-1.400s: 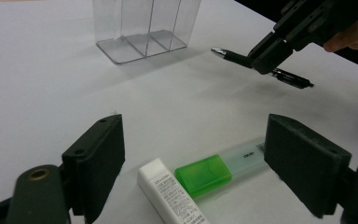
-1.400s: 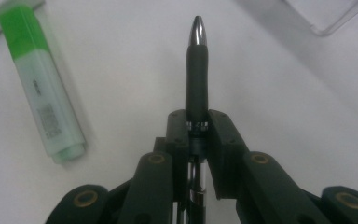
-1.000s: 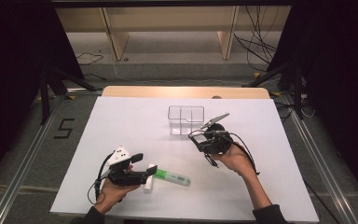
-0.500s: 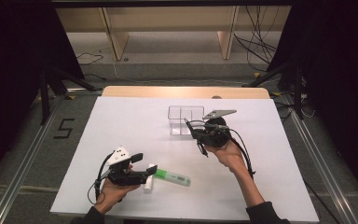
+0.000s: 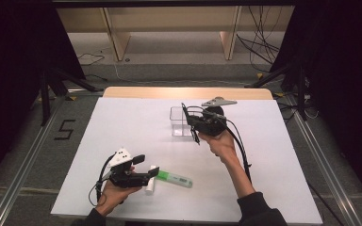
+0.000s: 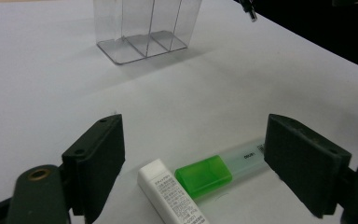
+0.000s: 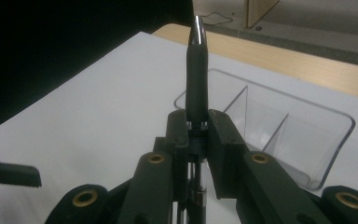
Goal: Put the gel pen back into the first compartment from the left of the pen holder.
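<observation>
Now your white table (image 5: 122, 122) carries the clear divided box (image 5: 180, 123); your right gripper (image 7: 198, 128) clamps the black pen (image 7: 196, 74) just above it. Your left gripper (image 6: 193, 154) rests released, straddling the green-capped marker (image 6: 214, 170) and white eraser (image 6: 168, 191).

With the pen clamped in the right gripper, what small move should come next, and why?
Probably carry the pen on over the clear box and tip it down into a compartment. The right gripper is shut on the pen near the box, whose three compartments look empty.
</observation>
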